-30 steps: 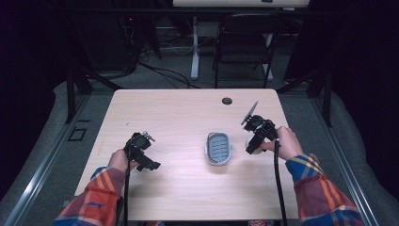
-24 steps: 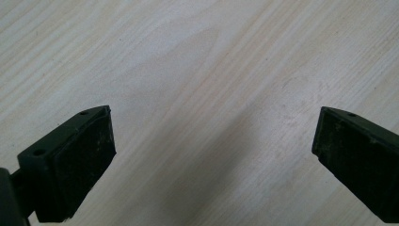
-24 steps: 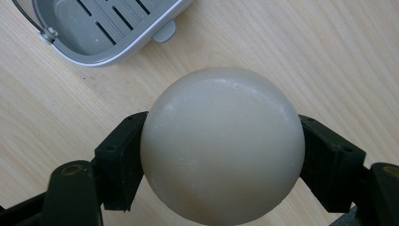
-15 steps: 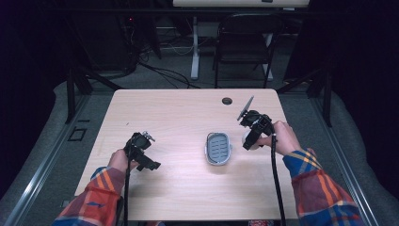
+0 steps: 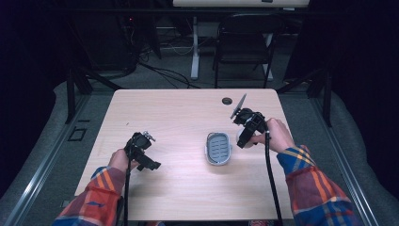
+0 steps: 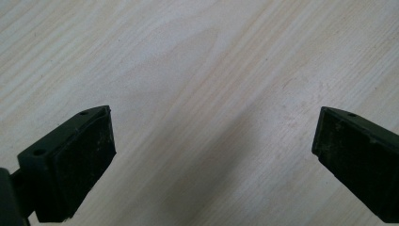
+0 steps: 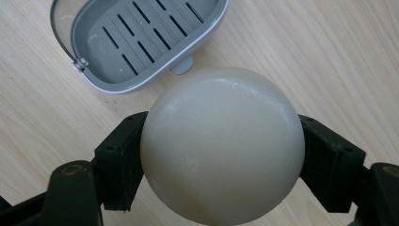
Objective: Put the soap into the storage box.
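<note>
While my right gripper (image 7: 221,155) clamps round pale soap bar (image 7: 221,143) just beside grey soap dish (image 5: 219,149), my left gripper (image 6: 214,155) gapes empty, well apart from dish.

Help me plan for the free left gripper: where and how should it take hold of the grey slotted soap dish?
Probably best by a long side wall of the soap dish, coming from above with one jaw inside and one outside. The dish lies flat with its hollow open upward, so the rim is exposed. The thin wire handle at one end looks a slippier hold.
</note>
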Demonstrator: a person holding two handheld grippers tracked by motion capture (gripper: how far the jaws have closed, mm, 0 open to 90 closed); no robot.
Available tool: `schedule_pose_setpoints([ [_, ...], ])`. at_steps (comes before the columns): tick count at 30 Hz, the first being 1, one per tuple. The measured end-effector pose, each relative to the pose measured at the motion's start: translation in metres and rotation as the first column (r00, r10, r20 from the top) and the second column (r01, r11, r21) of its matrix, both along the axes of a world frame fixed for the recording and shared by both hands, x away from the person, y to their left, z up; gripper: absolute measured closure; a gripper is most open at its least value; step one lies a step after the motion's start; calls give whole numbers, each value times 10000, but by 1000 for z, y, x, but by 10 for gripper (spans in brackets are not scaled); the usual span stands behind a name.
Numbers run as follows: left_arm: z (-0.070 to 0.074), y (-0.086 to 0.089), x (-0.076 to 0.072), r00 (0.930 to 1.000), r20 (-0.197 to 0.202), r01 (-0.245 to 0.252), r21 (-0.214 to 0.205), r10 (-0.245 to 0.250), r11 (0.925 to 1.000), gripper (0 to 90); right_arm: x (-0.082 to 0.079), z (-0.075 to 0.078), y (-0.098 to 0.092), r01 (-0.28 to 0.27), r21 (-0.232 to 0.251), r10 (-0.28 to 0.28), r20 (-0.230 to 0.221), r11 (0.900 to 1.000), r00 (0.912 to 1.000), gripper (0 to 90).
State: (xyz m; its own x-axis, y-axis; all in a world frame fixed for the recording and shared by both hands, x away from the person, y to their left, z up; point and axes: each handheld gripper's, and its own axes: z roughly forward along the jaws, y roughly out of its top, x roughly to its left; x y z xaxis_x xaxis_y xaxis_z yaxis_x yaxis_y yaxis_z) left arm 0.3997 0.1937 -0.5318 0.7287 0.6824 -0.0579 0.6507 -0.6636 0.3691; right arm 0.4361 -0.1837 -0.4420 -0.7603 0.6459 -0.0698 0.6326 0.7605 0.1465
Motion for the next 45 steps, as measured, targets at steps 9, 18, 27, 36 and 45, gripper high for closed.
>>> schedule_pose_setpoints([
  [9, 0, 1, 0, 10000, 16, -3, -57, 3, 10000, 0, 5, -2, 18, -279, 67, 280, -38, 9996, 9996, 242],
  [18, 0, 2, 1, 10000, -14, -95, -105, 95, 9999, 0, 10, -13, 37, -526, 200, 531, -236, 9984, 9983, 242],
  [27, 1, 2, 0, 10000, 33, -35, -114, 36, 9999, 0, 16, -19, 54, -827, 22, 827, -325, 9966, 9960, 242],
  [36, 1, 3, 0, 10000, 18, -16, -117, 16, 9999, 0, 19, -29, 68, -1030, 105, 1034, -477, 9946, 9935, 242],
  [45, 1, 2, 0, 10000, 27, -8, -131, 8, 9999, 0, 22, -40, 76, -1154, 127, 1160, -598, 9932, 9914, 242],
])
